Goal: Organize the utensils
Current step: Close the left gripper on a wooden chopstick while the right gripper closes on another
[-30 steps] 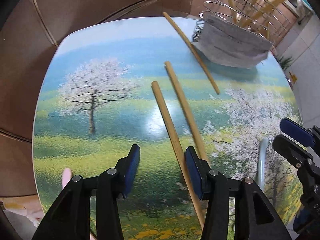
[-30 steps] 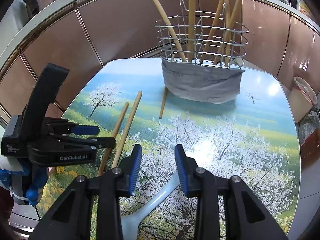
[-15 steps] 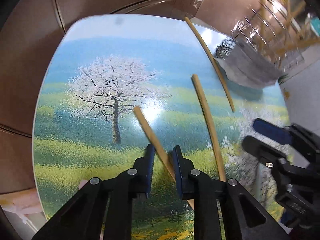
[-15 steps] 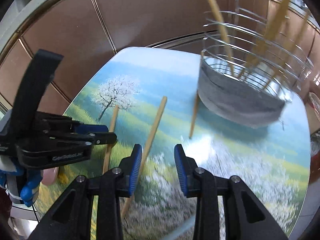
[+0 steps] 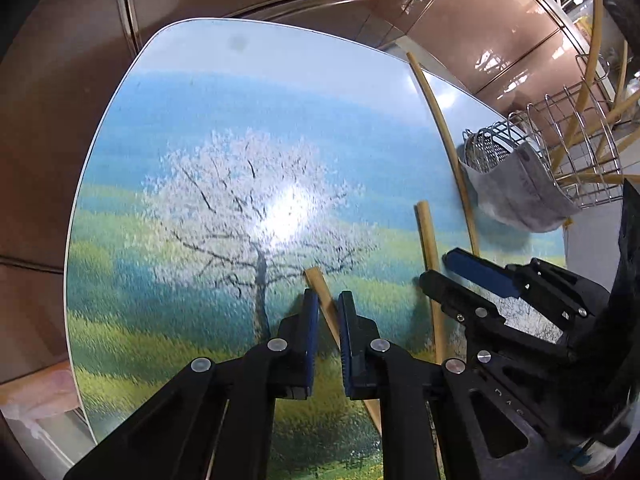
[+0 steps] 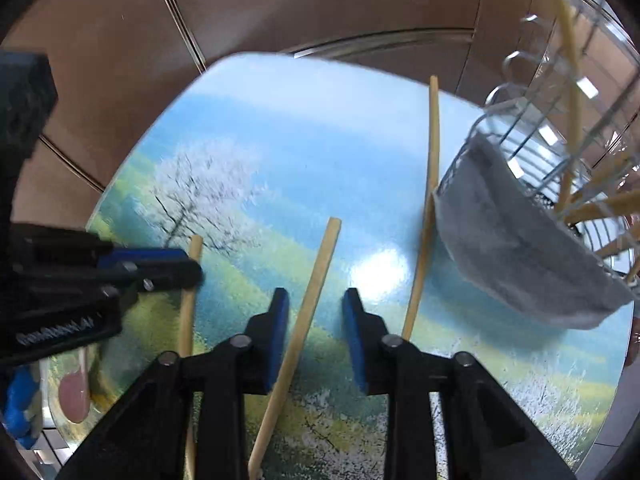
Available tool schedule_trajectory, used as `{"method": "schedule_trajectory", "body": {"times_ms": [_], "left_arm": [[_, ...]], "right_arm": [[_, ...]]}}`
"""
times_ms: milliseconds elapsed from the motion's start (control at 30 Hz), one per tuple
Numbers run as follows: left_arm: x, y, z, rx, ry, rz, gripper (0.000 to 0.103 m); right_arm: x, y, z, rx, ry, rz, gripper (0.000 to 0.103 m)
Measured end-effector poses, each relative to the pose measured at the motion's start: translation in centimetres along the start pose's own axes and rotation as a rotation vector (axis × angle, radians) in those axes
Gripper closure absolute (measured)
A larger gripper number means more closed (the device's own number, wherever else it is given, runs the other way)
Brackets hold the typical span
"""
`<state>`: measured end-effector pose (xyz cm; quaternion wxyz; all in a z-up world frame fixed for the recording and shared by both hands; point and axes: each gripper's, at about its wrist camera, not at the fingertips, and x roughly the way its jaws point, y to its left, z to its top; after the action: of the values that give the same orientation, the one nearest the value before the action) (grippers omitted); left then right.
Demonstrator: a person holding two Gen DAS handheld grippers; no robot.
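Three wooden chopsticks lie on the picture-printed table (image 5: 208,112). My left gripper (image 5: 329,310) straddles the leftmost chopstick (image 5: 318,284), which lies flat. Its jaws are closing, with only slim gaps left at the pads. From the right wrist view the left gripper (image 6: 189,264) sits over that same chopstick (image 6: 195,246). My right gripper (image 6: 316,320) is closing too, its pads well clear of the middle chopstick (image 6: 320,268) between them. The left wrist view shows the right gripper (image 5: 436,266) astride that middle chopstick (image 5: 426,232). The third chopstick (image 6: 433,148) rests beside the basket.
A wire basket (image 6: 532,92) wrapped low down in grey cloth (image 6: 520,248) stands at the table's right and holds several chopsticks. A pink spoon-like thing (image 6: 74,396) lies at the near left edge. Brown panelled walls close in behind the table.
Both grippers have slid left across the table, each ending over a chopstick. The left jaws narrowed a lot, the right ones a little. The white spoon has left the right wrist view.
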<state>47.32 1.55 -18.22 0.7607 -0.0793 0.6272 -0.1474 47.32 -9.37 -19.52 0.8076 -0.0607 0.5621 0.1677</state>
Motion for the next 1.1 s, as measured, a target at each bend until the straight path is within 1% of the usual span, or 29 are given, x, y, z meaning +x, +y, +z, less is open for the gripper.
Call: {"method": "schedule_trajectory", "body": {"times_ms": [67, 100, 267, 367, 400, 567, 633, 667, 733, 800, 867, 933, 1000, 1033, 1100], "left_arm": [[0.1, 0.0, 0.7, 0.022, -0.003, 0.011, 0.092], [0.1, -0.2, 1.0, 0.033, -0.003, 0.017, 0.092], [0.2, -1.3, 2.2, 0.121, -0.003, 0.071, 0.092], [0.4, -2.2, 2.2, 0.158, -0.009, 0.099, 0.093], [0.8, -2.6, 1.8, 0.164, -0.013, 0.106, 0.094], [1.0, -3.1, 1.9, 0.165, -0.019, 0.124, 0.094], [1.1, -3.3, 0.5, 0.152, -0.017, 0.121, 0.094], [1.1, -3.3, 0.6, 0.148, -0.015, 0.121, 0.094], [0.9, -3.3, -0.2, 0.147, -0.019, 0.128, 0.094], [0.4, -3.5, -1.3, 0.155, -0.033, 0.139, 0.097], [0.2, -3.7, -1.7, 0.163, -0.051, 0.151, 0.097], [0.0, -3.4, -2.2, 0.152, -0.067, 0.144, 0.097], [-0.4, -3.0, -2.6, 0.148, -0.108, 0.127, 0.097], [-0.8, -3.0, -2.9, 0.148, -0.124, 0.136, 0.097], [-1.8, -2.9, -3.4, 0.137, -0.167, 0.124, 0.097]], "right_arm": [[0.0, 0.2, 0.0, 0.002, 0.011, 0.007, 0.090], [0.1, 0.3, 0.0, 0.004, 0.015, 0.006, 0.091], [-0.3, 0.5, -0.9, 0.024, 0.039, 0.035, 0.095], [-0.8, 0.6, -1.6, 0.017, 0.051, 0.044, 0.096], [-0.6, 1.0, -1.5, 0.013, 0.054, 0.040, 0.096], [-0.4, 2.0, -1.1, -0.016, 0.080, -0.002, 0.095], [-0.2, 2.4, -0.9, -0.023, 0.083, -0.011, 0.096], [-0.2, 2.4, -0.9, -0.024, 0.081, -0.014, 0.096], [-0.1, 2.4, -1.0, -0.029, 0.070, -0.017, 0.096], [-0.5, 2.3, -1.3, -0.028, 0.059, -0.015, 0.096], [-0.8, 2.4, -1.7, -0.029, 0.034, 0.009, 0.096], [-0.9, 2.5, -1.9, -0.030, 0.011, 0.012, 0.096], [-1.4, 2.6, -2.1, -0.037, -0.030, 0.027, 0.096], [-2.0, 2.6, -2.4, -0.033, -0.052, 0.027, 0.096], [-3.4, 2.7, -2.7, -0.033, -0.113, 0.049, 0.096]]}}
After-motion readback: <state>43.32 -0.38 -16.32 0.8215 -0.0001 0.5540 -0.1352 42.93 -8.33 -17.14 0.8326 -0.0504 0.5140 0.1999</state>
